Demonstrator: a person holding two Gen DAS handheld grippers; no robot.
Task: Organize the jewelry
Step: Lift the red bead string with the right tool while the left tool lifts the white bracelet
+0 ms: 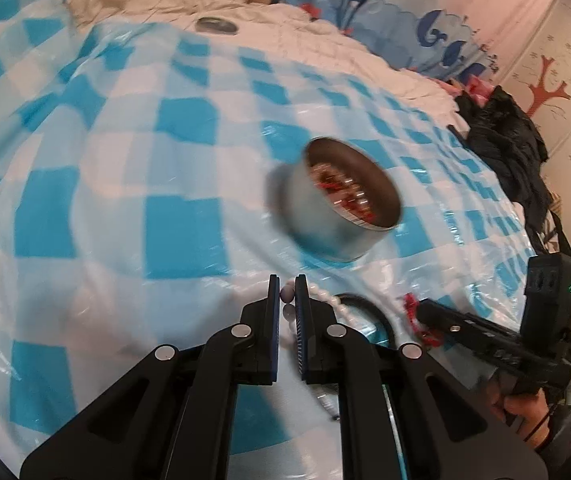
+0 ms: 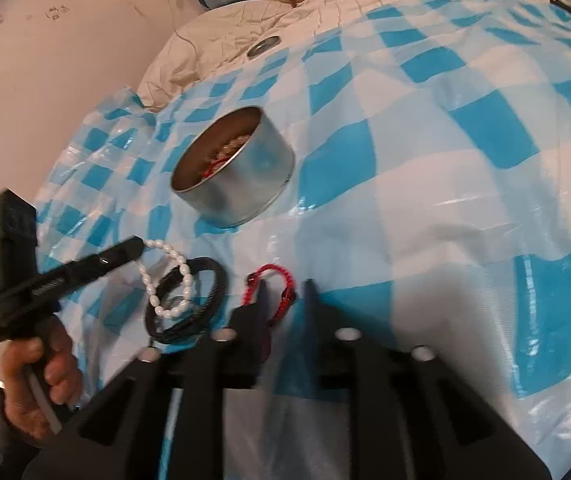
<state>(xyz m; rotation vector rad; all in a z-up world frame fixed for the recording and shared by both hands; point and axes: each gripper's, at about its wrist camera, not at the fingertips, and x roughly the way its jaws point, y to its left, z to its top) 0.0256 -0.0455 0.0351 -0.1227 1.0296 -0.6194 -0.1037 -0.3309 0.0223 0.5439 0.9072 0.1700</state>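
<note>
left gripper (image 1: 287, 294) pinching pearl bracelet (image 1: 335, 301) | tin (image 1: 325, 216) beyond (blurred)

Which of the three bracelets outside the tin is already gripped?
The white pearl bracelet: the left gripper is shut on its beads. The black bracelet and the red cord bracelet lie ungripped.

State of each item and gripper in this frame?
Tin: open, upright, jewelry inside.
Lid: off, lying apart.
Pearl bracelet: pinched by left gripper, draped over black bracelet.
Red bracelet: on the sheet.
Right gripper: open by red bracelet.
</note>
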